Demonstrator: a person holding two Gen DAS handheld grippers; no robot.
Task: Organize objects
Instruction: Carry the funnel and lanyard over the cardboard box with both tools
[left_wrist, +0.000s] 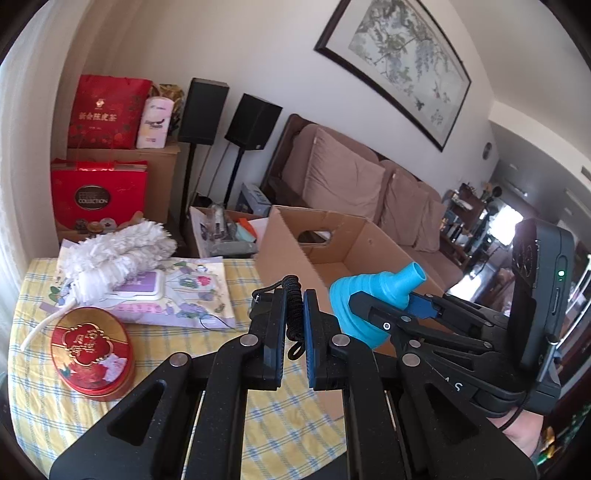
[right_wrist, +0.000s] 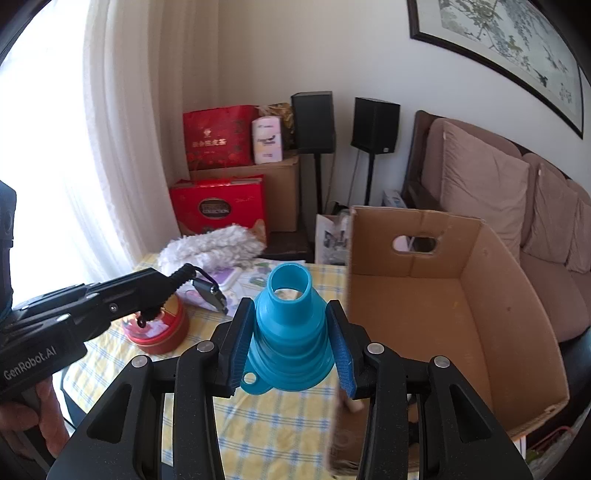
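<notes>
My left gripper is shut on a black coiled cable and holds it above the table. The cable shows in the right wrist view with a metal plug hanging at its end. My right gripper is shut on a blue collapsible funnel, spout pointing away. The funnel also shows in the left wrist view, held beside the open cardboard box, which shows in the right wrist view and looks empty inside.
On the yellow checked tablecloth lie a red oval tin, a pack of wipes and a white fluffy duster. Red gift bags, speakers and a brown sofa stand behind.
</notes>
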